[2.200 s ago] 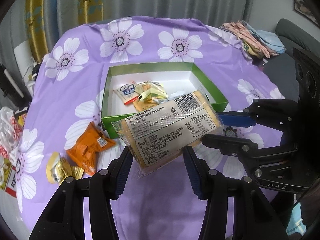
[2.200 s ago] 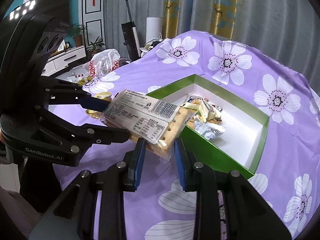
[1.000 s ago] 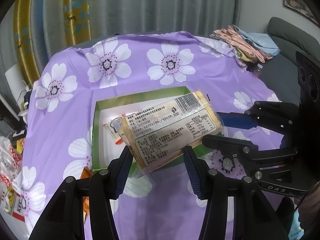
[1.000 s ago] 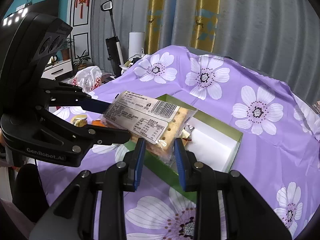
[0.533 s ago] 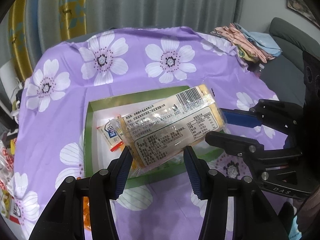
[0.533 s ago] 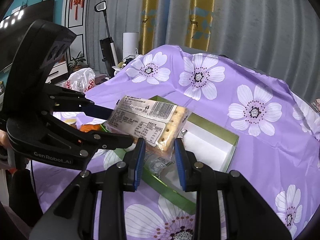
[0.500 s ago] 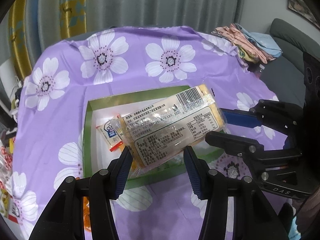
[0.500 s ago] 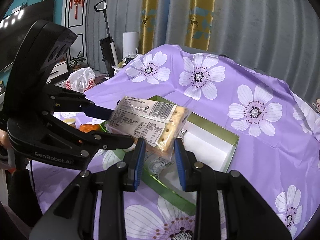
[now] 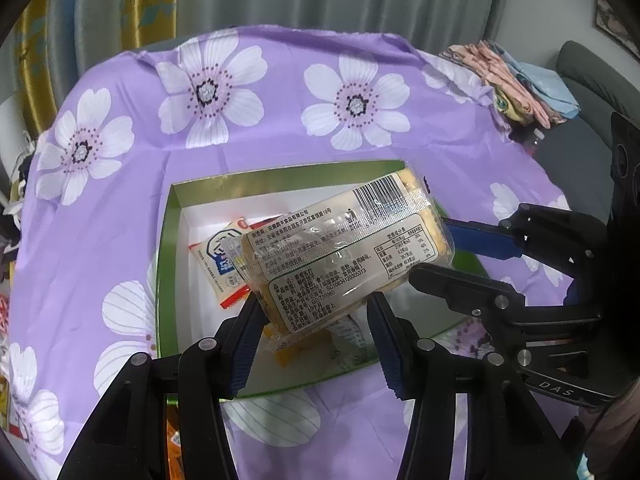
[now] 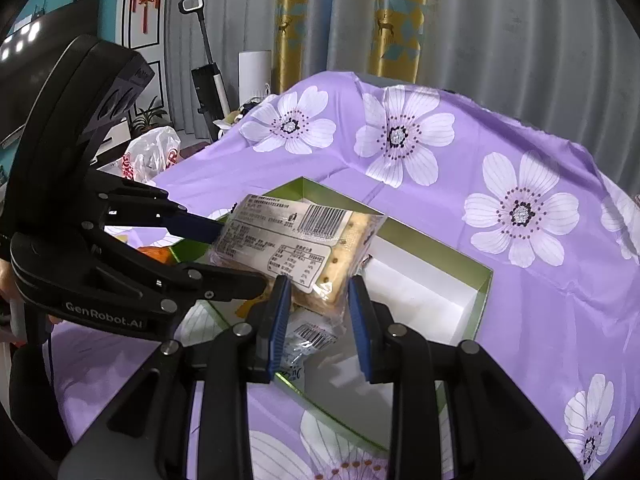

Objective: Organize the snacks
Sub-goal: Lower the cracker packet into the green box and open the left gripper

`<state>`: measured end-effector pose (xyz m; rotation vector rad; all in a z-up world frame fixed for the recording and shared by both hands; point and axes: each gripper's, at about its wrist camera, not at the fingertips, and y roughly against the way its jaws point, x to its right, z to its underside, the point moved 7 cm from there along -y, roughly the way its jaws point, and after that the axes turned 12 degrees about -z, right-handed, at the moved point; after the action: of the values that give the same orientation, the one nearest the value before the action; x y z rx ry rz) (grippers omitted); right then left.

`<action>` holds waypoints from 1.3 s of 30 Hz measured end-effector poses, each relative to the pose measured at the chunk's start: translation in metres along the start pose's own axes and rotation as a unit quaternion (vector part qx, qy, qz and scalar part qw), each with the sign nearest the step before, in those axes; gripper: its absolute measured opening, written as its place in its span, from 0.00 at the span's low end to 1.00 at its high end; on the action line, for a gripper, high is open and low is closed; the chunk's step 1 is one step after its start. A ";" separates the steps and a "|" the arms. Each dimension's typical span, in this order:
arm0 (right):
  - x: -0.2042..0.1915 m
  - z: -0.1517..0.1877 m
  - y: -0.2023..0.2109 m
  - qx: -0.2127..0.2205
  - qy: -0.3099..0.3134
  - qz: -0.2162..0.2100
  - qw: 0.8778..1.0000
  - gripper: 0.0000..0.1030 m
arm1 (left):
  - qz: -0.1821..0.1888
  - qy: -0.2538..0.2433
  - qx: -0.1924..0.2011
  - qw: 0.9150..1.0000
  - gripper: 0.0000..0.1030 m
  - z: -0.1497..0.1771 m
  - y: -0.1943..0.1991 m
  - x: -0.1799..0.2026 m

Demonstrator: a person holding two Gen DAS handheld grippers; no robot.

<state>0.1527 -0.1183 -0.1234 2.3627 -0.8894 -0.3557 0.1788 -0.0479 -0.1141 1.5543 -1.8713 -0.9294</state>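
We are clamping one cracker packet [image 9: 340, 256] from two ends, left gripper [image 9: 316, 320] and right gripper [image 10: 318, 300] both closed on it, holding it above the green box [image 9: 168, 248]. Our left view is showing one red-and-white sachet [image 9: 218, 264] lying inside; the right view is showing one silvery wrapper [image 10: 308, 338] there instead. Beyond, the purple flowered cloth [image 10: 520, 280] is spreading.
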 end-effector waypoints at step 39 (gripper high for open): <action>0.022 0.011 -0.048 -0.046 -0.051 -0.014 0.998 0.31 | -0.013 0.014 -0.062 0.998 0.53 -0.001 -0.045 -0.017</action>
<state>0.1891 -0.1086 -0.1621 2.2916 -0.8687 -0.5223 0.2110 -0.0356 -0.1486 1.5123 -1.7436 -1.0120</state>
